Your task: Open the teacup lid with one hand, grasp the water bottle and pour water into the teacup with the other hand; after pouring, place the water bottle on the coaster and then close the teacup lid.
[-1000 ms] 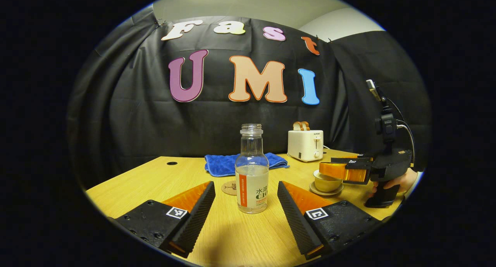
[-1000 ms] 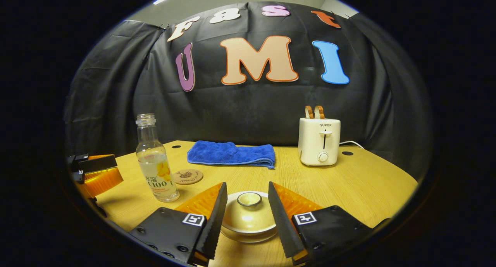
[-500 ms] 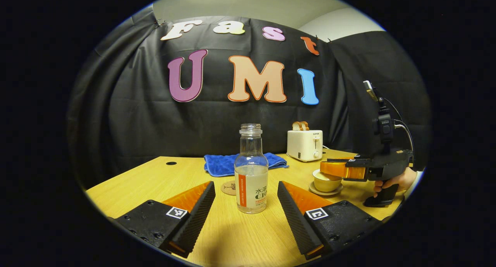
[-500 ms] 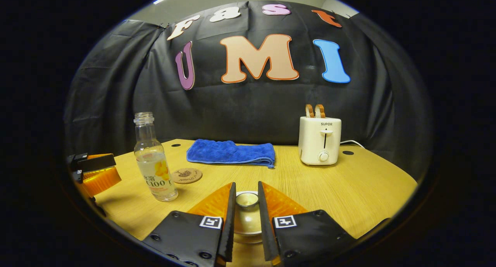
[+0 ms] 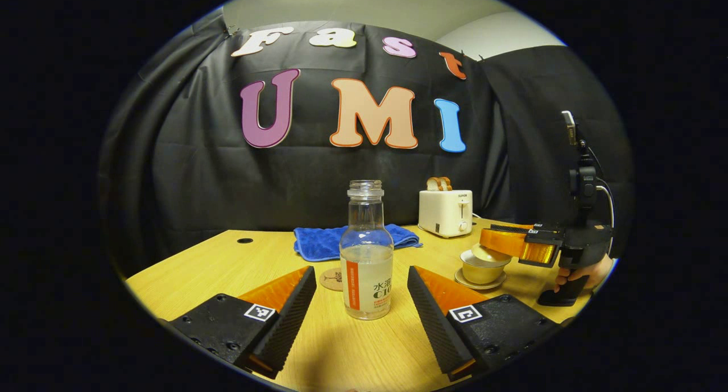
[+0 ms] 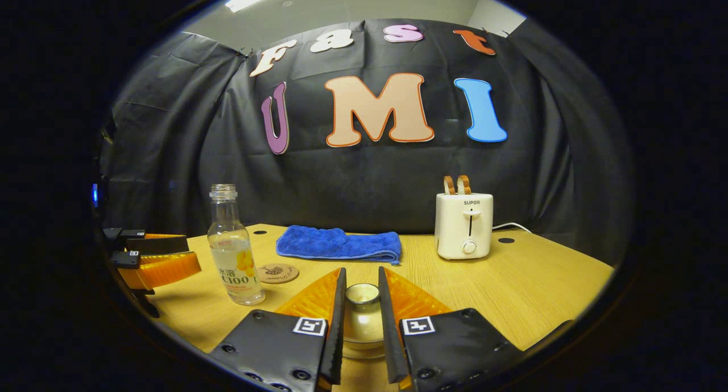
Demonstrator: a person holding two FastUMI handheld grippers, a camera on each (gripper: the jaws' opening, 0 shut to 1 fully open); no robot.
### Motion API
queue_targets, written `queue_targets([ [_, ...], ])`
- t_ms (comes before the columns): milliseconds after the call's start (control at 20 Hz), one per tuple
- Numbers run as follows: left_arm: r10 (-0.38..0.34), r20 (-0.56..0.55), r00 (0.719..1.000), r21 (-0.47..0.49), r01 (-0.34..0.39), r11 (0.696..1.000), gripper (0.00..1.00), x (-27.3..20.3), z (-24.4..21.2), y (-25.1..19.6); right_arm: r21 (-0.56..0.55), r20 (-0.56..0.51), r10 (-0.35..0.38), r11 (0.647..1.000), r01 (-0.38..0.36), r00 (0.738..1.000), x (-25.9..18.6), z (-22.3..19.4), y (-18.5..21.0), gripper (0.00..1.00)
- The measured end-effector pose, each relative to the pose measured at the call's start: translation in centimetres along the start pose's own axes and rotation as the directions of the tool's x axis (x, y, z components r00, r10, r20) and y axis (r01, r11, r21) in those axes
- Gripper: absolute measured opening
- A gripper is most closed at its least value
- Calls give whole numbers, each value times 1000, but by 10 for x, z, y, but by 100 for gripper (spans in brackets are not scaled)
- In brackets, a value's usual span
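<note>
A clear water bottle (image 5: 367,250), uncapped and part full, stands between the spread fingers of my open left gripper (image 5: 361,273) without touching them. A round cork coaster (image 5: 330,279) lies just behind it. To the right sits the pale teacup (image 5: 479,269) on its saucer. Its lid (image 5: 492,254) is tilted just above the rim, held by my right gripper (image 5: 493,245). In the right gripper view, the right gripper (image 6: 362,281) is shut on the knob of the lid (image 6: 362,324). The bottle (image 6: 234,255), coaster (image 6: 277,273) and left gripper (image 6: 190,254) are at the left.
A folded blue towel (image 6: 338,244) lies at the back of the wooden table (image 6: 540,278). A white toaster (image 6: 465,227) with bread in it stands at the back right. A hand (image 5: 586,272) holds the right gripper's handle near the table's right edge.
My right gripper closed on the lid knob, then rose a little, tilting the lid off the cup. My left gripper crept slightly nearer the bottle and stayed open.
</note>
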State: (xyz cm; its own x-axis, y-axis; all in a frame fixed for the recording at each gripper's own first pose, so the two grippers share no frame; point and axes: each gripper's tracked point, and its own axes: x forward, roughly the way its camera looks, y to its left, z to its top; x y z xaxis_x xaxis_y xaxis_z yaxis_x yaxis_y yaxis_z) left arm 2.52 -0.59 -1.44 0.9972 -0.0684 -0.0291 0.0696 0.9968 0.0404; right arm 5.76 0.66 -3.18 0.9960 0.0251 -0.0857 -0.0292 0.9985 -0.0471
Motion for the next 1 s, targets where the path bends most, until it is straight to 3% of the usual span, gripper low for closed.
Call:
queue_targets([
  [300,-14,-10,1000,1,14,1000,95,22,-3,-1,0,7,-25,1000,25,1000,-5,2,-8,34],
  [1000,-41,-70,997,9,42,999,95,71,-12,-6,-3,19,-135,991,135,991,-33,8,-67,34],
])
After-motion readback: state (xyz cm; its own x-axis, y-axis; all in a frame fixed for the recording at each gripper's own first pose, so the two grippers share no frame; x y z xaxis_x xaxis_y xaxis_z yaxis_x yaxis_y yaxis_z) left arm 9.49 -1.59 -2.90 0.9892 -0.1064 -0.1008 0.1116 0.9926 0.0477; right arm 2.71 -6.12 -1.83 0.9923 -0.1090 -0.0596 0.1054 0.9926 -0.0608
